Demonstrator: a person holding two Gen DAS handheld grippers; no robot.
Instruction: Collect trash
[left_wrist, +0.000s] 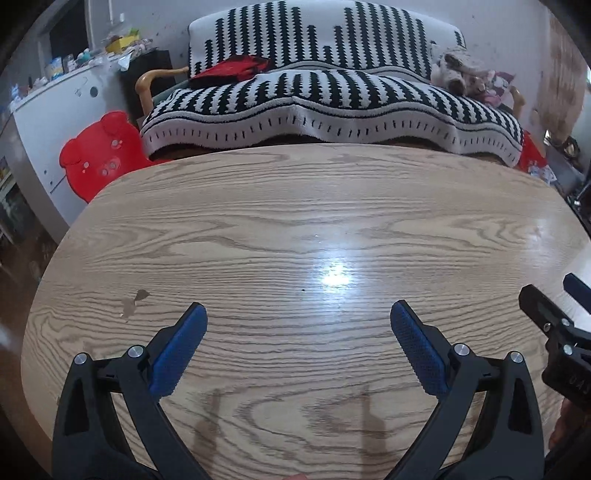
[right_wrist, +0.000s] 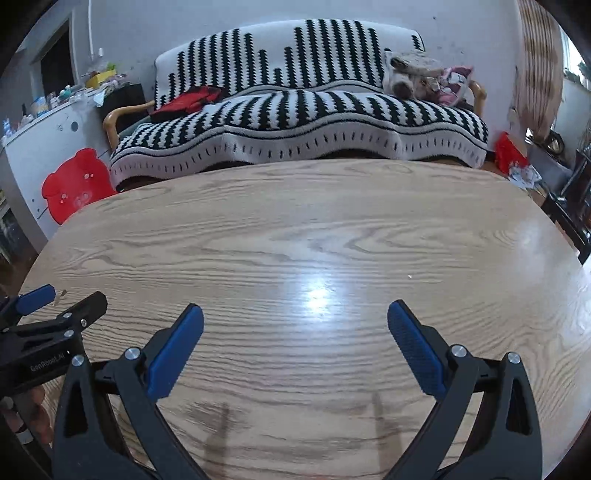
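I see my left gripper (left_wrist: 299, 314) over the wood bench (left_wrist: 295, 229). Its blue fingers (left_wrist: 177, 354) are spread wide w/ nothing between them. My right gripper (right_wrist: 295, 317) is just beside it, fingers (right_wrist: 413, 354) also spread wide and holding nothing. Each gripper shows at the edge of the other's cam.

Going left to right past the bench: a white cabinet (left_wrist: 48, 122) w/ lots of small stuff on top, too blurry to name. A red bear-shaped thing (left_wrist: 99, 155) leans on it. Then a sofa (left_wrist: 325, 96) w/ a black & white striped cover. A red cloth (left_wrist: 232, 70) lies on the left part of the sofa, and soft toys (left_wrist: 465, 74) sit at the right end. A red box (right_wrist: 509, 151) is on the floor far right.

No trash shows on the bench, only a small dark chip mark (left_wrist: 135, 301) near the left fingers. I can't see any bin or bag.
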